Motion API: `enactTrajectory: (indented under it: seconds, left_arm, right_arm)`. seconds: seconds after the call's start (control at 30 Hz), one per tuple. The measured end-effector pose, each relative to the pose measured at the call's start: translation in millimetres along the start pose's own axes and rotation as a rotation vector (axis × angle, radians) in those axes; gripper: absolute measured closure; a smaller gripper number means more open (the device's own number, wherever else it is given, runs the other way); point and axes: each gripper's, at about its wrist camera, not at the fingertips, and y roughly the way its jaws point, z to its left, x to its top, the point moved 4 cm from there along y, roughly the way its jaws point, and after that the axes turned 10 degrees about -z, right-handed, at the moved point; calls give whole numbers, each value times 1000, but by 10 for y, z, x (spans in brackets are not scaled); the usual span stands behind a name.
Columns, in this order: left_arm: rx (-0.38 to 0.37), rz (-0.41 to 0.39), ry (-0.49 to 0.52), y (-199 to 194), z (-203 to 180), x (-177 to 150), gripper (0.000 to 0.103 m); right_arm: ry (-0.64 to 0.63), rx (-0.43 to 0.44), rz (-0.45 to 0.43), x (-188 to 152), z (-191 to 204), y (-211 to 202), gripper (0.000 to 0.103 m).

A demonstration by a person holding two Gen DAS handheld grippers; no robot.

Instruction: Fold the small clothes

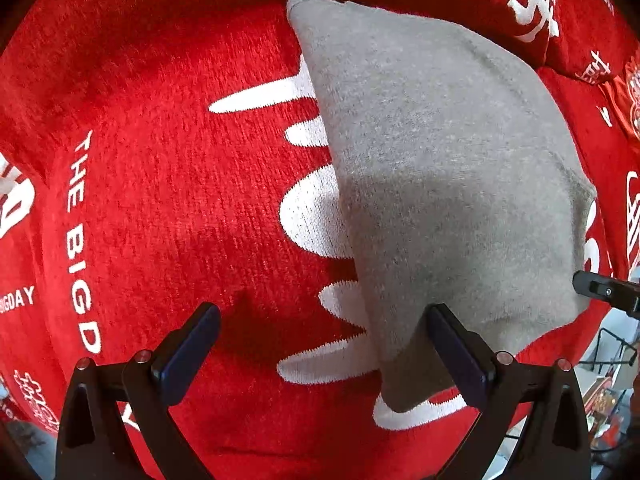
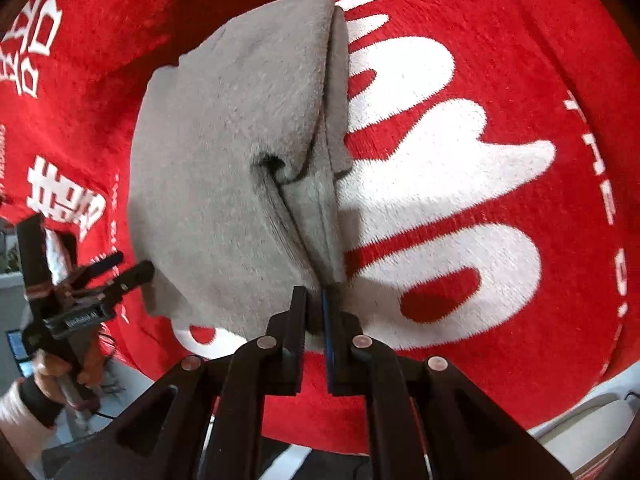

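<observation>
A small grey fleece garment (image 1: pixel 440 168) lies folded on a red blanket (image 1: pixel 160 200) with white lettering. My left gripper (image 1: pixel 320 344) is open, its fingers (image 1: pixel 188 344) astride the garment's near corner, just above it. In the right wrist view the garment (image 2: pixel 224 168) shows a fold seam down its middle. My right gripper (image 2: pixel 314 300) is shut on the garment's near edge at that seam. The left gripper (image 2: pixel 120 270) shows open at the garment's left corner in this view. The right gripper's tip shows at the right edge of the left wrist view (image 1: pixel 600 290).
The red blanket (image 2: pixel 500 200) covers the whole work surface and drapes over its edges. Beyond the edge, a wire rack (image 1: pixel 608 360) shows at lower right in the left wrist view. A pale floor and a dark mat show below the blanket in the right wrist view.
</observation>
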Motion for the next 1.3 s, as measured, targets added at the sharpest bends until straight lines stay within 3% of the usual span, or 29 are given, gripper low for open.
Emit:
enactTrajectory:
  seconds: [0.43,0.47,0.6,1.13,1.3]
  left_arm:
    - [18,-37,18,-182,-63,223,0]
    - [18,-38,17,-215,-49,169,0]
    - [23,-36,19,-244,-73,181,0]
    - [15,-115,-30,-333,-61,554,0]
    - [-18,-133,-110,-267,72,727,0]
  right_arm:
    - [100,-78,-65,191,-276,-351,90]
    - [108,-77,-70,214,-291,-364,86]
    - [138,-59,-100,318,-307,-383,48]
    - [182,75,-146,716,-374,-303,37]
    - [211,148,-141,860,-438,-187,37]
